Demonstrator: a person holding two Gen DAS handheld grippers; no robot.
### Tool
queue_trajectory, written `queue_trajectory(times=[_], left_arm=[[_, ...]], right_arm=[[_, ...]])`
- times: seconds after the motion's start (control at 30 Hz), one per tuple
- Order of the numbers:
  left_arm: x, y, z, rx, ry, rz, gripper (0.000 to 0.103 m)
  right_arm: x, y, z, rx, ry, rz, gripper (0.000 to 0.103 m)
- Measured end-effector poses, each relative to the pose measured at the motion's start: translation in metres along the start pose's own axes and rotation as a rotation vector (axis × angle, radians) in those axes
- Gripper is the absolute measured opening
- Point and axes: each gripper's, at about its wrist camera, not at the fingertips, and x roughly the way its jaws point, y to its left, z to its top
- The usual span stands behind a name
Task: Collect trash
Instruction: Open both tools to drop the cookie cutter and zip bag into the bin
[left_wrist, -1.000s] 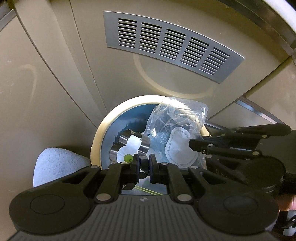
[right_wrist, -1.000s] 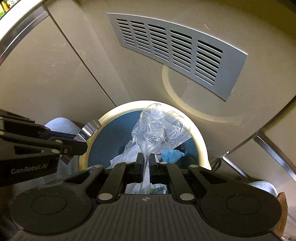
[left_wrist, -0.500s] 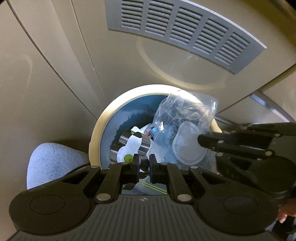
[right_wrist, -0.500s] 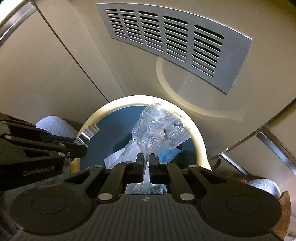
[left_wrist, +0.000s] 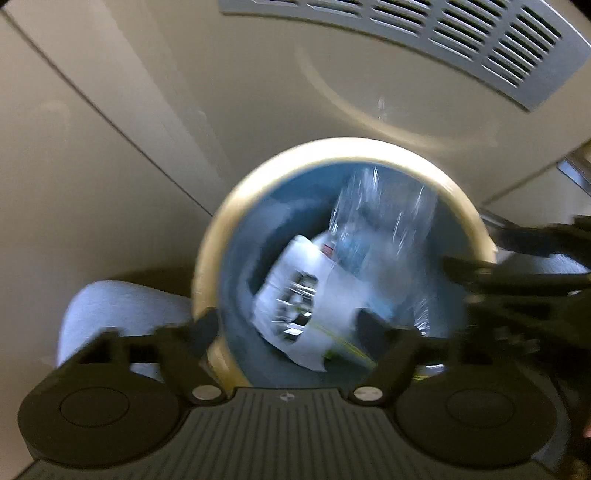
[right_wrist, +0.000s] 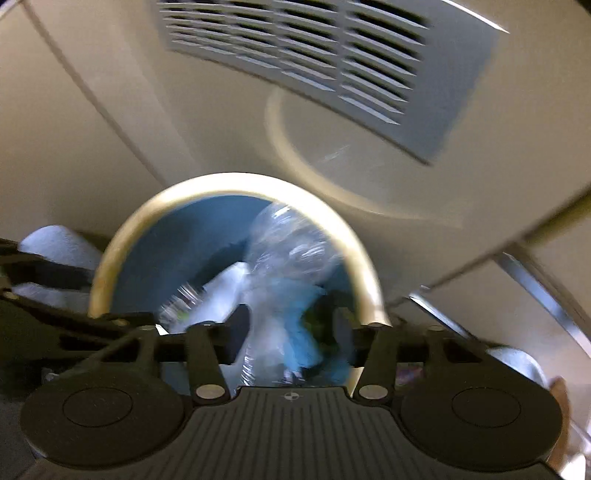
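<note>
We see two hand-held grippers aimed steeply down over one round trash bin (left_wrist: 207, 266) with a cream rim and a blue inside. The left hand-held gripper (left_wrist: 286, 326) has its jaws spread wide and opening; its fingers (left_wrist: 201, 325) stand apart and press on nothing. Below the gap, at 12 o'clock from it, lies a white wrapper (left_wrist: 295, 295) with something shiny in it, already inside the bin. The right hand-held gripper (right_wrist: 288, 325) is about half open and also opening. A clear plastic bag (right_wrist: 291, 247) lies between and beyond its fingers (right_wrist: 238, 325), down in the bin, with blue trash (right_wrist: 299, 314) beside it; blur keeps us from telling whether a pad touches the bag. The bag's long axis runs from 6 towards 12 o'clock in the right wrist view. One slotted metal vent (right_wrist: 325, 62) sits at 12 o'clock, on the beige panel (left_wrist: 110, 184).
</note>
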Motion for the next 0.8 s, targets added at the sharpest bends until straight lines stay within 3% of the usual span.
queue_trajectory(times=[0.07,0.13,0.4,0.57,0.8], left_arm=[[-0.004,0.005,-0.002,-0.016,-0.006,0.002,0.098],[-0.012,0.009,-0.004,-0.024,-0.013,0.013,0.103],[-0.064,0.007,-0.015,0.038,-0.076,0.076,0.103],[-0.094,0.009,-0.029,0.029,-0.128,0.046,0.103],[-0.122,0.005,-0.043,0.03,-0.18,0.064,0.103]], right_arm=[[-0.005,-0.009,-0.001,0.027,-0.011,0.005,0.076],[-0.014,-0.013,-0.003,0.028,-0.025,0.011,0.08],[-0.081,-0.005,-0.011,-0.032,-0.12,0.099,0.084],[-0.129,0.011,-0.025,-0.094,-0.238,0.104,0.092],[-0.153,0.028,-0.037,-0.164,-0.29,0.069,0.094]])
